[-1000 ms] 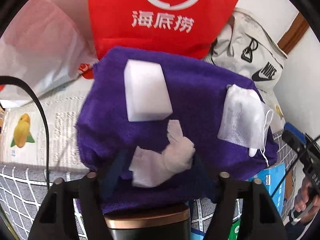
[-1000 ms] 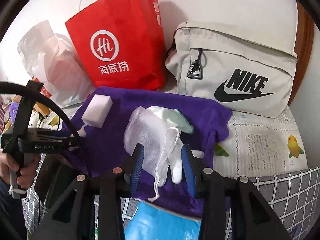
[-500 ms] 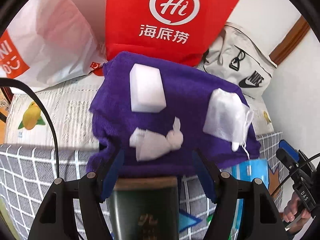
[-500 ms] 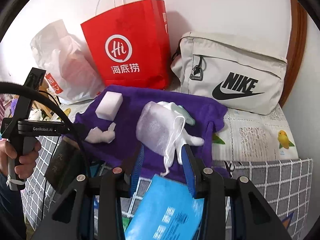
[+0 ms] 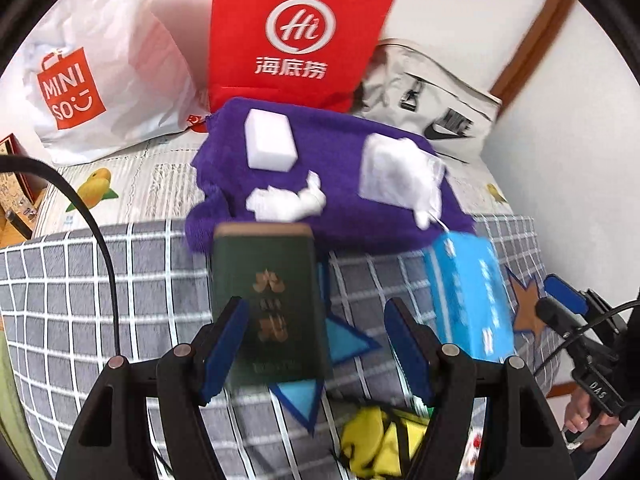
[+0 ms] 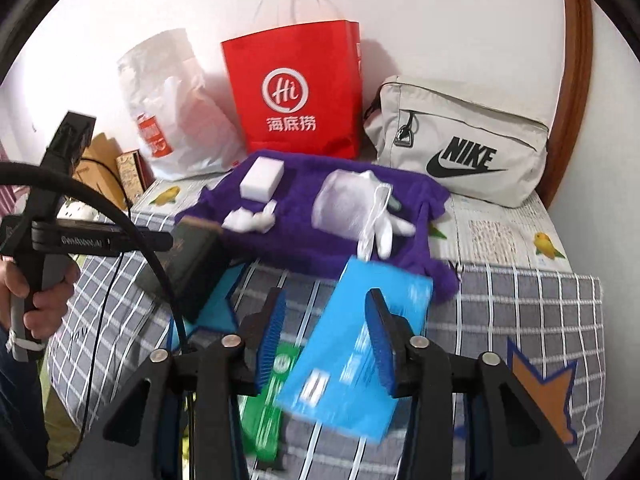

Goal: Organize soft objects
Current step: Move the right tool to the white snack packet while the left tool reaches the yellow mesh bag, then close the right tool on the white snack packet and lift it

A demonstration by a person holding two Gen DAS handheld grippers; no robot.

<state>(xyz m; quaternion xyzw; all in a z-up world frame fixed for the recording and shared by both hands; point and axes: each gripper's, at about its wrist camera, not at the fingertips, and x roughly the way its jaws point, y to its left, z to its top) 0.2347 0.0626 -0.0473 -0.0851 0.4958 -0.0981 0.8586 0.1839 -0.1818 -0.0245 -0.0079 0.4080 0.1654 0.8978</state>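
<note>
A purple towel (image 5: 340,148) (image 6: 304,236) lies on the bed. On it sit a white sponge block (image 5: 270,144) (image 6: 262,178), a crumpled white cloth (image 5: 286,202) (image 6: 250,220) and a white mesh pouch (image 5: 396,174) (image 6: 346,204) beside a white glove (image 6: 390,226). My left gripper (image 5: 318,346) is open and empty, pulled back over a dark green box (image 5: 268,300). My right gripper (image 6: 326,340) is open and empty above a blue packet (image 6: 352,344). Neither touches the soft things.
A red paper bag (image 5: 296,32) (image 6: 294,88), a white Miniso plastic bag (image 5: 92,72) and a beige Nike bag (image 6: 460,140) stand at the wall. A grey checked blanket (image 5: 80,280) covers the near bed. A green packet (image 6: 268,396) and yellow item (image 5: 380,440) lie near.
Both grippers have drawn back and up from the purple towel. The green box and the blue packet have come into view below them. The soft things stay on the towel.
</note>
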